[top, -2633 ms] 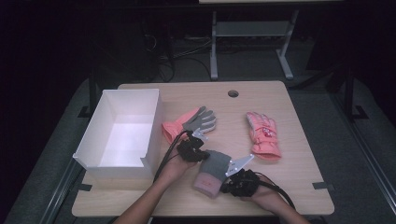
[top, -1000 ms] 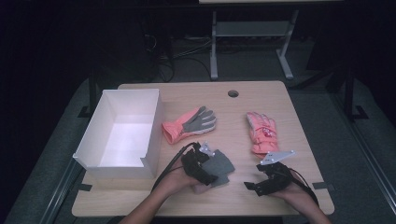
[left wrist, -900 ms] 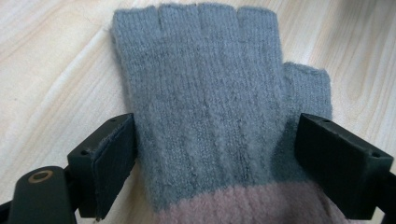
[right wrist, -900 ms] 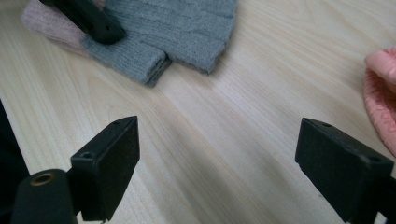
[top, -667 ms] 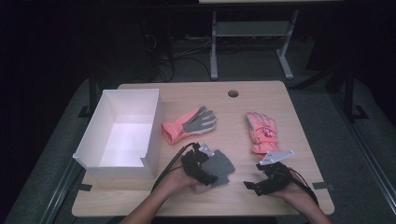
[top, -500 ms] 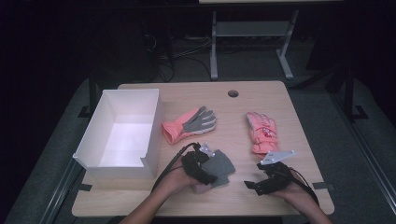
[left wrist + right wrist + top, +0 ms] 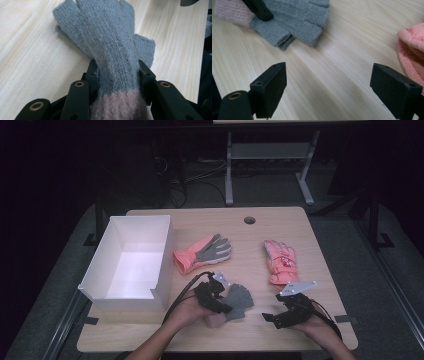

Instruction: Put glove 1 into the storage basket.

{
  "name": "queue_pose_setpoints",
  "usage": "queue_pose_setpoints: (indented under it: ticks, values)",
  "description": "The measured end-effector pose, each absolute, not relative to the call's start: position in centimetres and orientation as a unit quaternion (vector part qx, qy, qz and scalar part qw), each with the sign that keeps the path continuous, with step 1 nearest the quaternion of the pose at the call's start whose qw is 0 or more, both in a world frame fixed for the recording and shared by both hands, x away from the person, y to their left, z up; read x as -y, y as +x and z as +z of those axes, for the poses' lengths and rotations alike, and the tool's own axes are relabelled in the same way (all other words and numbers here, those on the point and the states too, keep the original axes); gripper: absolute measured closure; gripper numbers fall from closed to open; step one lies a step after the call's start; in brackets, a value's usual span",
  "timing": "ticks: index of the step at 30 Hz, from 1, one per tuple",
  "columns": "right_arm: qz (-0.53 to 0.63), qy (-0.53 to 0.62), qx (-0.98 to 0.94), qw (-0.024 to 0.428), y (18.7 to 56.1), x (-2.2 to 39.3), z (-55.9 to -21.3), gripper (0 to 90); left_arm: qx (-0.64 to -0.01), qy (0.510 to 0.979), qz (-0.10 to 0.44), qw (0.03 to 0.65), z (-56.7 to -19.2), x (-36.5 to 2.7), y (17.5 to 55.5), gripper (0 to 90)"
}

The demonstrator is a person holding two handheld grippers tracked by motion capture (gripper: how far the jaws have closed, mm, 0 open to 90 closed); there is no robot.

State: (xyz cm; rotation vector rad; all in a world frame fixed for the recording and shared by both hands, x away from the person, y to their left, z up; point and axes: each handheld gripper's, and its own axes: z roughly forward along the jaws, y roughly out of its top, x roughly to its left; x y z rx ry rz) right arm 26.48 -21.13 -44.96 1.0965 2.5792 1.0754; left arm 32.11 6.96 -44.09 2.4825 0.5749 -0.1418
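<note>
White cardboard forms the open box at the left of the light wood bench; nothing can be seen inside it. Just right of the box lies a coral glove with a grey palm, fingers pointing away from the person.

Nearer the front edge, the left gripper has just been closing its jaws around a grey knitted fingerless glove. In the left gripper view the two black jaws press against either side of the glove where the grey knit meets its pale pink cuff, so the gripper is grasping the glove at the wrist. The glove lies flat on the bench, and a second grey layer shows under it.

The wool looks soft, light and floppy. It should sag and trail when lifted, and it will likely bunch rather than slip. The cuff seems the best place to hold, being thick and ribbed.

Farther right, the right gripper rests low over bare wood with its jaws spread wide, holding nothing. Beyond it lies a pink padded glove, apart from both grippers.
</note>
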Motion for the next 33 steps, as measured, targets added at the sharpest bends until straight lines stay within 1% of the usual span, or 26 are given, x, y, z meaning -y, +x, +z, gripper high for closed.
queue_pose_setpoints:
  ticks: [9,17,21,24,33]
  values:
    - [0.362,0.367,-0.853,0.078,26.4,21.2,-44.9,13.5,-0.236,0.921,-0.067,0.302,-42.1,-7.7,32.6,62.5]
    - [0.364,0.370,-0.851,0.080,26.4,21.2,-44.8,12.8,-0.255,0.912,-0.058,0.317,-39.4,-8.9,32.9,62.2]
    - [0.364,0.369,-0.852,0.077,26.4,21.0,-44.9,9.0,-0.265,0.906,-0.054,0.324,-37.9,-9.7,33.1,62.2]
    - [0.363,0.369,-0.852,0.073,26.4,21.0,-44.9,8.1,-0.272,0.905,-0.043,0.325,-36.5,-10.4,33.4,62.2]
    - [0.362,0.369,-0.853,0.077,26.3,21.0,-44.9,8.0,-0.287,0.895,-0.027,0.340,-33.5,-12.7,34.2,62.1]
